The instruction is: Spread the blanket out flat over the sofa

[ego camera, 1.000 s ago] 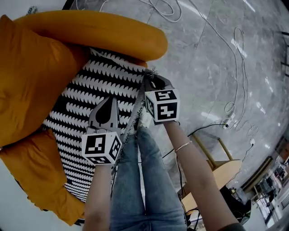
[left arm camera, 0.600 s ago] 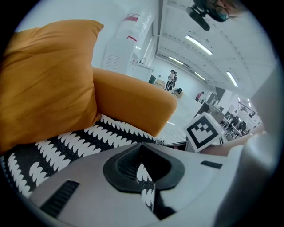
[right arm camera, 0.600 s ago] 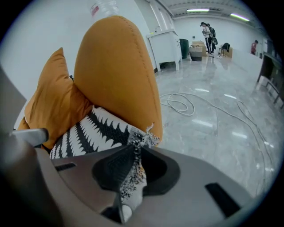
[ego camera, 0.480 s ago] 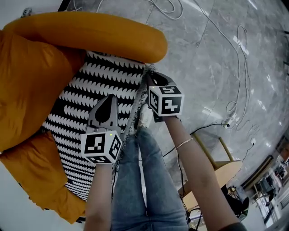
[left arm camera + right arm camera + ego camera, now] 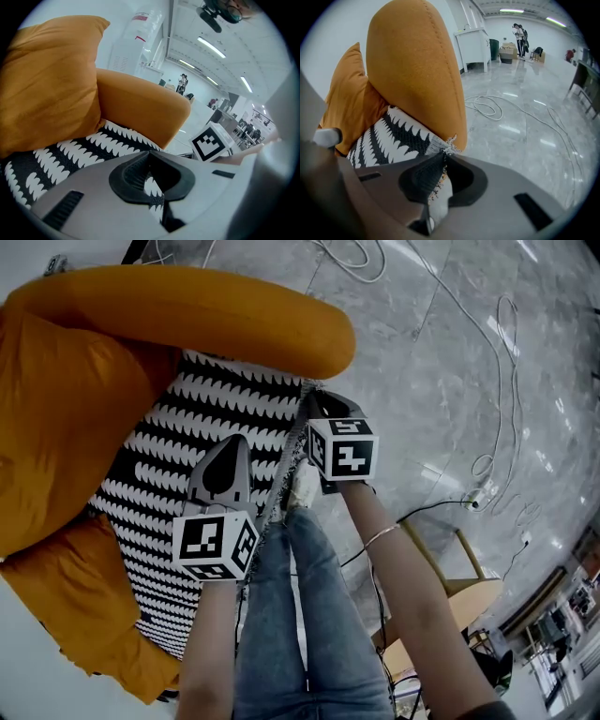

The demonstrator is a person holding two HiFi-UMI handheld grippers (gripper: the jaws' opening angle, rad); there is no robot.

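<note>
The left gripper [image 5: 149, 155] has its ribbed fingers [image 5: 127, 174] pinched tight on the blanket [image 5: 187, 437] edge. The right gripper [image 5: 443, 157], its fingers [image 5: 421, 182] having just closed further, nips the fringed corner. The woven blanket, with black-and-white toothed stripes, lies over the orange sofa [image 5: 103, 634] seat. A rounded arm [image 5: 206, 315] is at 12 o'clock and a soft cushion [image 5: 56, 409] at 9.

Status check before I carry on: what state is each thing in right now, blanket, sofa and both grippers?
Blanket: spread over the seat, near edge gripped at two spots.
Sofa: seat covered, the rest bare.
Left gripper: shut on the blanket's edge.
Right gripper: jaws have just closed further, shut on the blanket's fringed corner.
</note>
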